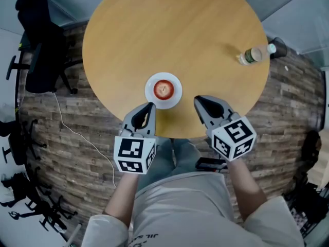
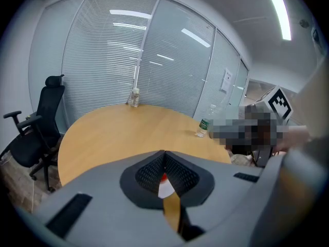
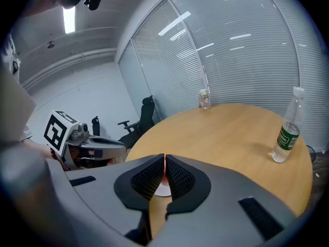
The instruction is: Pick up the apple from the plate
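Counting from the head view: one round wooden tabletop (image 1: 175,40), bearing four items in all. One black office chair (image 1: 41,50) stands on the floor at 9 o'clock of the tabletop, clear of its rim.

Two grippers are present, each carrying one marker cube. The left gripper (image 1: 152,106) sits at 7 o'clock of the plate, with its tip just beside the plate's rim. Its own view shows both jaws pressed together with nothing clamped, and slivers of red and white show through the slot behind them. The right gripper (image 1: 197,100) sits at 4 o'clock of the plate, a little further off. Its jaws likewise meet at the tips and hold nothing.

One white plate (image 1: 149,92) rests near the tabletop's 6 o'clock edge. One clear plastic bottle (image 1: 254,54) with a green label stands upright near the 3 o'clock edge, well apart from the plate. One red apple (image 1: 163,89) sits in the middle of the plate, untouched by either gripper. One small clear container (image 2: 134,98) stands at the far rim, seen only in the two gripper views.
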A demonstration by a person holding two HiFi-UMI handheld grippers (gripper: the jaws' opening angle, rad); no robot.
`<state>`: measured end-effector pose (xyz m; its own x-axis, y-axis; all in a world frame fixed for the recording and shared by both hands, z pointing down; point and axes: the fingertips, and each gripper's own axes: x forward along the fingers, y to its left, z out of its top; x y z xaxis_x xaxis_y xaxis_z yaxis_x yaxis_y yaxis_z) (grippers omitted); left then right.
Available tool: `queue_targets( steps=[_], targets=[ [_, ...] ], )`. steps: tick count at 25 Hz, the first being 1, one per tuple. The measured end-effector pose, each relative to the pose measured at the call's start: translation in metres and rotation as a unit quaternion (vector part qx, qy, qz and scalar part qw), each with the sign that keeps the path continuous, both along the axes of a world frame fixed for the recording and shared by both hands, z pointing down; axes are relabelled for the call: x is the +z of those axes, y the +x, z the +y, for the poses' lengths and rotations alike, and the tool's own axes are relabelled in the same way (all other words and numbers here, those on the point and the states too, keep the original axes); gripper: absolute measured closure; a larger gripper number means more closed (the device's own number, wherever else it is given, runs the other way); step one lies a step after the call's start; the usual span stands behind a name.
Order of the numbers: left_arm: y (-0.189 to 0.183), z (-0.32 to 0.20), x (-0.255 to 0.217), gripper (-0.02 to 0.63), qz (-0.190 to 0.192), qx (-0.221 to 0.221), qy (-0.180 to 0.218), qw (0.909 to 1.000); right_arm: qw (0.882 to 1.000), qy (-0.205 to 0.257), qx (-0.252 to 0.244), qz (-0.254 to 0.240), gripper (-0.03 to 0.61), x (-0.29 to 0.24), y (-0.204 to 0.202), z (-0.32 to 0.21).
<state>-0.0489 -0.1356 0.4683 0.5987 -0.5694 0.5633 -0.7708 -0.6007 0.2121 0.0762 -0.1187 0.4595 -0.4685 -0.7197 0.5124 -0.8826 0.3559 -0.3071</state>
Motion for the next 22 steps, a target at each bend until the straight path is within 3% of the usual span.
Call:
queue_targets(
  steps=[14,18,22],
  targets=[
    [0.008,-0.005,0.037,0.599,-0.018,0.021,-0.023,0.9994,1.0,-0.024,-0.002,-0.004,0.548,0.026,0.001,-0.008],
    [0.008,-0.009,0.052,0.549,-0.024,0.023,-0.037,0.9988,0.999,-0.031,-0.002,-0.007,0.548,0.034,-0.001,-0.011],
    [0.012,-0.015,0.066,0.457,-0.033,0.027,-0.043,0.9982,0.999,-0.038,-0.001,-0.008,0.548,0.041,0.0,-0.012]
  ],
)
